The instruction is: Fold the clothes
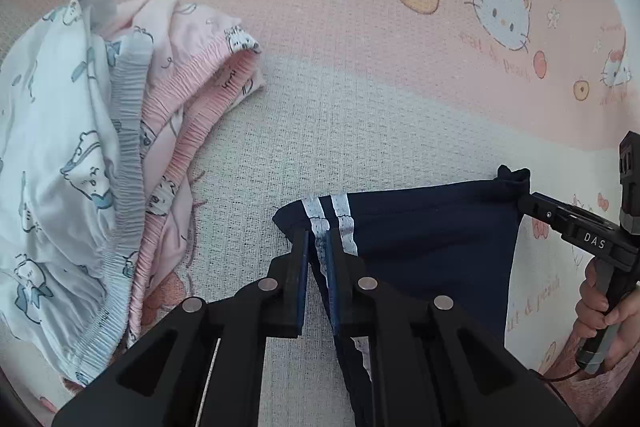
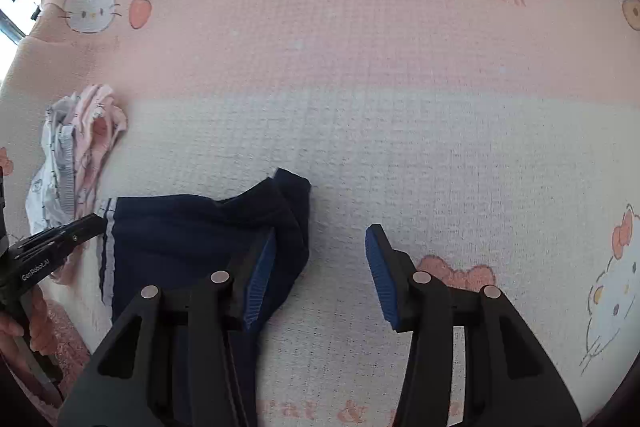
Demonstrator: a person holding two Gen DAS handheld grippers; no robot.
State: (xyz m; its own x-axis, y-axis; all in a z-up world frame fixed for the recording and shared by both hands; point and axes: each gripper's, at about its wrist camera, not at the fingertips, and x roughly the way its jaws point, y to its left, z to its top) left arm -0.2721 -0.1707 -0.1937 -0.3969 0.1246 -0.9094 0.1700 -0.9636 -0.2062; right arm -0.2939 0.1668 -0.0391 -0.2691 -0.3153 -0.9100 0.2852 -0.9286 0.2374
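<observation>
- Navy shorts [image 1: 432, 227]: laid on the cat-print mat [image 1: 340, 27], in the near middle, between the two grippers. Two white side stripes [image 1: 332, 215] are seen at the edge toward the left gripper; a bunched corner is seen at the opposite edge.
- Left gripper [image 1: 319, 247]: jaws nearly closed, with a narrow gap left between them. The striped edge of the shorts is seen between the pads; whether it is pressed cannot be told. The gripper is pointed steeply down at the mat.
- Right gripper [image 2: 320, 259]: jaws held partly apart, nothing between them. Its left pad [image 2: 262, 275] is set over the shorts' bunched edge; its right pad [image 2: 378, 267] is set over bare mat.
- Hands: the right hand [image 1: 600, 303] is seen on its gripper's handle from the left wrist view; the left hand [image 2: 24, 323] is seen likewise from the right wrist view.
- Pile of clothes [image 1: 100, 167]: white and pink printed garments with elastic waistbands, heaped on the mat to the left of the shorts, apart from them.
- Mat: pink band farther off, pale band nearer, printed with cat faces, peaches and lettering.
</observation>
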